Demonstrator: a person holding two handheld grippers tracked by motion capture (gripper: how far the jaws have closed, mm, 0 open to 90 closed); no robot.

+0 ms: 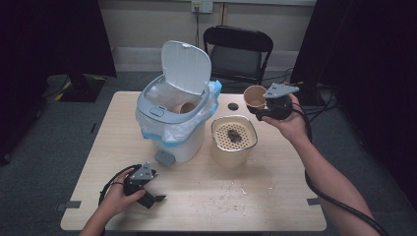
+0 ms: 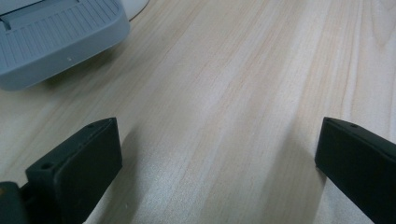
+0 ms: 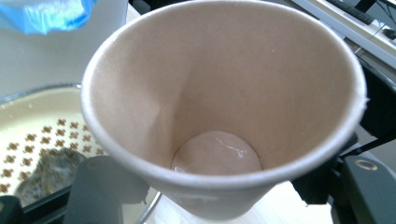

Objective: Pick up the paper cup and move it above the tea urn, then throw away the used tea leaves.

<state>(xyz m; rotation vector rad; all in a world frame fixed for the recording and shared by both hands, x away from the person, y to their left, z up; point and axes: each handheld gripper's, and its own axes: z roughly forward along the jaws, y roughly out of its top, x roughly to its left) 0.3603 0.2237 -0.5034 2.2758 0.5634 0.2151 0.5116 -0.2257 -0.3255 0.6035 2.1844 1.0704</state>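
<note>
I have the paper cup (image 1: 254, 96) clamped in my right gripper (image 1: 259, 104), held tilted above the desk's far right corner beside the strainer bowl (image 1: 234, 139). It's light and crushable, so I grip its lower wall gently. My left gripper (image 1: 153, 195) rests spread, nothing held, near the front left corner.

Staged recording room, lab or studio type.
Black curtains (image 1: 44, 34) at upper left and right, grey carpet floor (image 1: 29, 162), lone wooden desk (image 1: 206, 196) centre frame, folding chair (image 1: 238, 54) and wall socket (image 1: 201, 6) top centre, tape marks (image 1: 73, 204) on desk edges.
</note>
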